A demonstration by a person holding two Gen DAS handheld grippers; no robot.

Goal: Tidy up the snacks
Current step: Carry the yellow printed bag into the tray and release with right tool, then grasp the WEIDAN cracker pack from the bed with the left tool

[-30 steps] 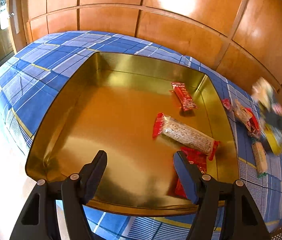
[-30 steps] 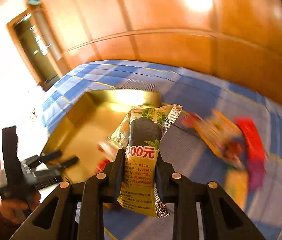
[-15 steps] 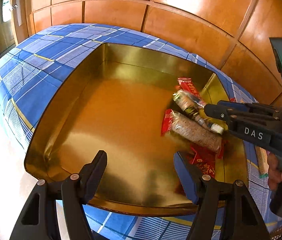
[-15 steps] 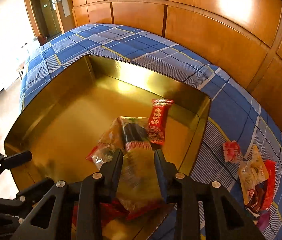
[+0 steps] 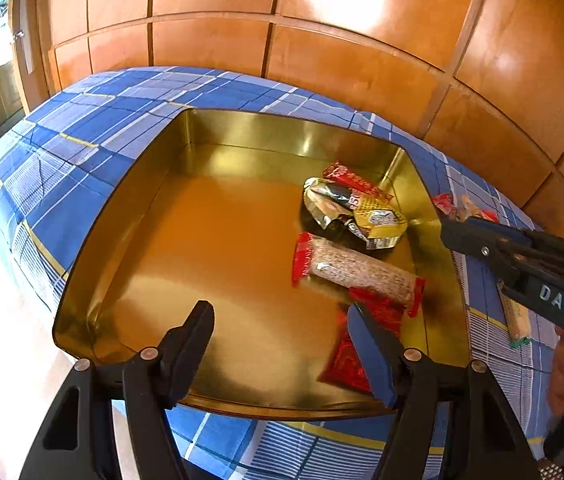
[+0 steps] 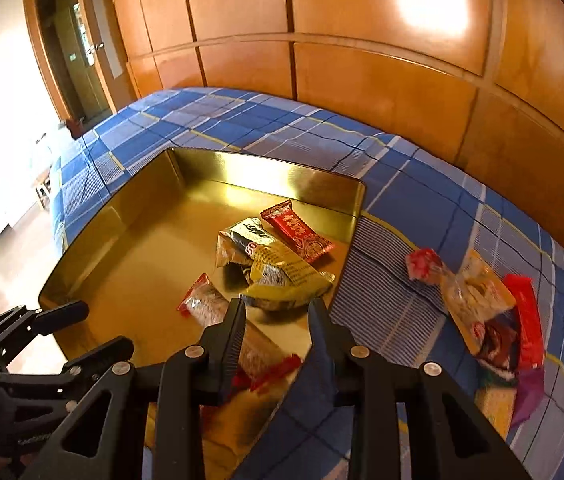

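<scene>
Your right fingers [image 6: 276,322] have just been opening and now hold nothing. The yellow bag [image 6: 282,276] lies free in the gold tin [image 6: 129,216], just ahead of them. The next snacks are the pile [image 6: 490,320] on the blue bed [image 6: 402,208], off to the right of those fingers, long sides running away from you. Your right hand is nearer. Your left fingers [image 5: 277,344] hang open and empty over the tin's near edge.

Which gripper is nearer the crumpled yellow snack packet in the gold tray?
Right. The right gripper hangs open just short of the yellow packet; the left gripper hovers open at the gold tray's near rim, farther off.
</scene>
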